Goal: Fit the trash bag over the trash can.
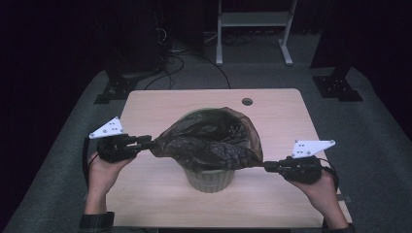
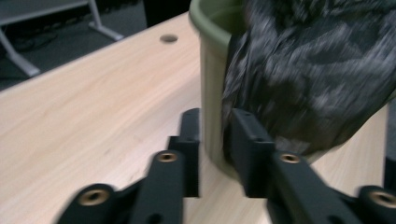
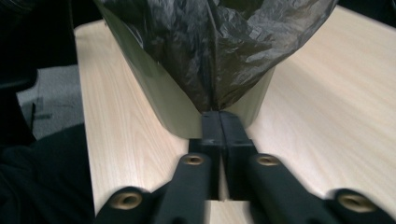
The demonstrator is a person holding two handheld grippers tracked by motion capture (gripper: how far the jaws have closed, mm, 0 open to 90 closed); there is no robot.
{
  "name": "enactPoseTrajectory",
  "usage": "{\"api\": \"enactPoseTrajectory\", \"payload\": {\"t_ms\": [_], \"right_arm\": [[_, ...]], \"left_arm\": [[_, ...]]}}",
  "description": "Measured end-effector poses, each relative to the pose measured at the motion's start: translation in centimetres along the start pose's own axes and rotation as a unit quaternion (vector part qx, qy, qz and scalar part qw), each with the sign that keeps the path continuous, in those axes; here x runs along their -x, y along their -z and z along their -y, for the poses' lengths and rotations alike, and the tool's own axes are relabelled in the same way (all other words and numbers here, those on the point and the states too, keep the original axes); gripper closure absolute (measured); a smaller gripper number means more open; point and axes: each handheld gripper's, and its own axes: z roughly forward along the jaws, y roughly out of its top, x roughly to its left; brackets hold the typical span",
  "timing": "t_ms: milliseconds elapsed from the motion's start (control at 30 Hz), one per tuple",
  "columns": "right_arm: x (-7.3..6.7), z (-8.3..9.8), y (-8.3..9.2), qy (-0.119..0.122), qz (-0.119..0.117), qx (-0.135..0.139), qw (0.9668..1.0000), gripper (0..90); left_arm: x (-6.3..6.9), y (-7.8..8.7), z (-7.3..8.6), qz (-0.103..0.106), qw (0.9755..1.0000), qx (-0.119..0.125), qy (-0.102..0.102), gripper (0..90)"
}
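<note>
An olive-green bin (image 1: 210,178) stands mid-table with a black plastic bag (image 1: 209,141) over its mouth, stretched out sideways to both hands. My left gripper (image 1: 148,142) is at the bag's left tip. In the left gripper view its jaws (image 2: 212,121) stand apart; the bin wall (image 2: 210,70) shows through the gap, and the bag (image 2: 317,70) hangs beside the right jaw without being pinched. My right gripper (image 1: 267,167) holds the bag's right tip. In the right gripper view its jaws (image 3: 218,116) are together on a gathered fold of the bag (image 3: 210,42), close to the bin (image 3: 168,102).
The light wood table (image 1: 145,194) has a round cable hole (image 1: 247,102) near its far edge. Beyond it on the grey floor are a white frame (image 1: 252,19), loose cables (image 1: 170,63) and black stand feet (image 1: 114,90) at both far corners.
</note>
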Motion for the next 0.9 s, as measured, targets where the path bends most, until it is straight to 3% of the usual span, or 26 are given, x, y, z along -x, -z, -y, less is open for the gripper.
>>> {"api": "enactPoseTrajectory", "payload": {"t_ms": [67,233,500,700,900], "right_arm": [[0.1,-0.3,0.7,0.001,0.004,0.012,0.9999,78.2],[0.5,-0.9,2.1,-0.001,0.024,0.031,0.9992,73.2],[1.2,-4.3,3.6,0.013,0.043,0.071,0.9964,65.6],[2.4,-7.7,2.5,0.017,0.046,0.078,0.9958,62.9],[4.1,-9.1,0.3,0.003,0.047,0.066,0.9967,59.7]], "left_arm": [[0.0,0.5,-1.0,-0.006,0.9999,0.011,-0.002,60.5],[0.2,0.9,-2.9,-0.008,0.9996,0.021,-0.015,53.8],[0.3,-1.7,-5.6,0.002,0.9994,0.019,-0.028,46.9],[0.2,-3.6,-6.6,0.013,0.9994,0.011,-0.031,45.6],[-0.1,-4.8,-6.5,0.019,0.9994,0.001,-0.028,45.2]]}}
